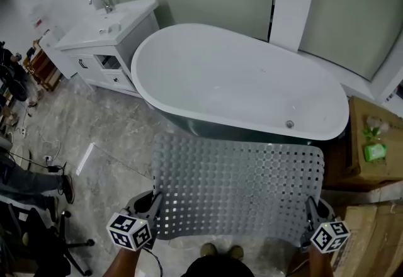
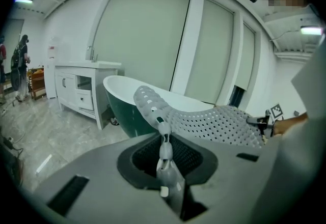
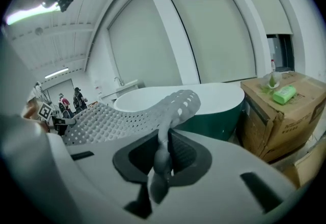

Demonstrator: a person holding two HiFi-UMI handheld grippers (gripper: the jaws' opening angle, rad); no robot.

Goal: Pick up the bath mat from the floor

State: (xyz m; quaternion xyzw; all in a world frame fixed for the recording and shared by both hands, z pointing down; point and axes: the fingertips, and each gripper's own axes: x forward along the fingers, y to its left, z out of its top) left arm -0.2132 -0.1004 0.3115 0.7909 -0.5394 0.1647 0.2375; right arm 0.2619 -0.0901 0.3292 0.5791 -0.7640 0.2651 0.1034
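Observation:
The grey perforated bath mat hangs spread out above the floor, held by its two near corners in front of the bathtub. My left gripper is shut on the mat's left corner; in the left gripper view the mat's edge runs pinched between the jaws. My right gripper is shut on the right corner, and the right gripper view shows the mat clamped and folding over its jaws. The far edge of the mat droops toward the tub's rim.
A white vanity cabinet with a tap stands left of the tub. Cardboard boxes with a green packet sit at the right. Cables and a chair base lie at the left on the marble floor. People stand far off at the left.

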